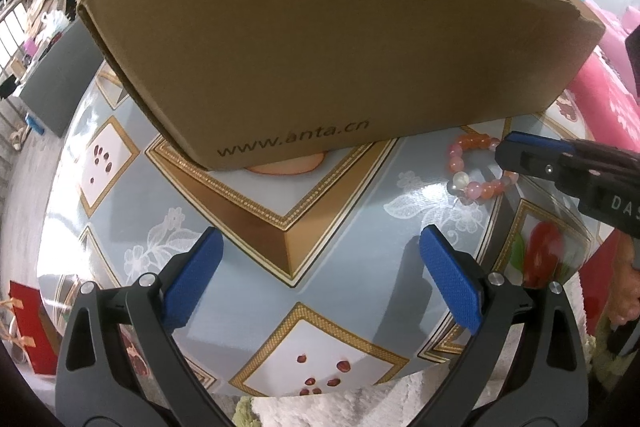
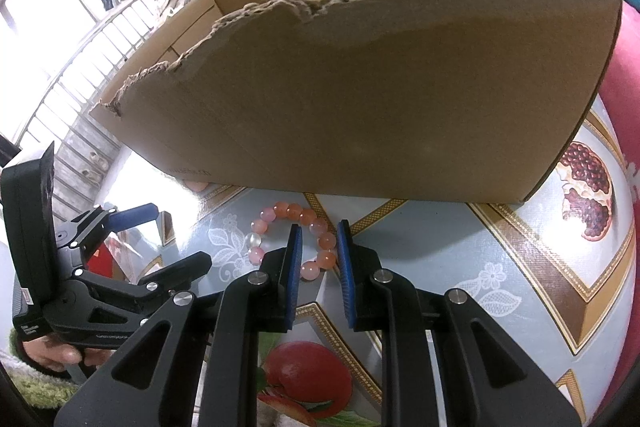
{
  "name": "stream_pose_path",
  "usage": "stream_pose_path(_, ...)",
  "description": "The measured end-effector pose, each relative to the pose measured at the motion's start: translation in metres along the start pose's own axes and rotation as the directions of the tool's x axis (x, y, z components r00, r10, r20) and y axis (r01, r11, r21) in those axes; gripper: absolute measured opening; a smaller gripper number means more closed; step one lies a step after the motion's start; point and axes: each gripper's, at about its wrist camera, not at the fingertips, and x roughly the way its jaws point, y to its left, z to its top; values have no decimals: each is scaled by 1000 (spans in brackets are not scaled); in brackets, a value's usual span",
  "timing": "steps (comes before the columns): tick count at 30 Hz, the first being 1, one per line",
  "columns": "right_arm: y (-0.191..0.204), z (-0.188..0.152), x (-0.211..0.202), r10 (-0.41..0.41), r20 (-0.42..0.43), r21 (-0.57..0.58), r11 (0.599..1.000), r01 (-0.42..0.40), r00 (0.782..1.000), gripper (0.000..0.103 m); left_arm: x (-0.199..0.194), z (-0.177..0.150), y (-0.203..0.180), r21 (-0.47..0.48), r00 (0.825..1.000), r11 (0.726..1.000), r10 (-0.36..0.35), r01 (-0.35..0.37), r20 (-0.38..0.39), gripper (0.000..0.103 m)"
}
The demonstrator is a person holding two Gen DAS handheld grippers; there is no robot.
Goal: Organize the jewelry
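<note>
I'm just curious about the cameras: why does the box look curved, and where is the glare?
Both wrist views are fisheye, so the cardboard box bows. In the right wrist view the window at upper left is blown out and the tablecloth near the box's left end glares white; the bead bracelet stays sharp. The left wrist view is lit more evenly.
</note>
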Motion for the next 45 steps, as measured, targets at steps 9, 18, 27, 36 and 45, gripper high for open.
stream_pose_path(9, -1, 0, -4, -45, 13, -52, 998, 46, 999, 18, -17, 15, -21, 96, 972, 978, -196, 184, 131, 71)
stream_pose_path(18, 3, 1, -3, -49, 13, -128, 990, 50, 999, 18, 1, 31, -42, 164, 956, 952, -276, 259, 95, 40)
stream_pose_path(27, 8, 4, -3, -66, 16, -205, 976, 68, 998, 10, 14, 28, -60, 234, 960, 938, -275, 254, 61, 8)
stream_pose_path(36, 5, 1, -39, -36, 80, -197, 979, 51, 996, 10, -25, 15, -65, 315, 932, 904, -340, 287, 124, 8)
stream_pose_path(45, 33, 17, -109, -14, 244, -271, 959, 82, 970, 10, -104, 29, -58, 377, 851, 864, -448, 334, 273, 8)
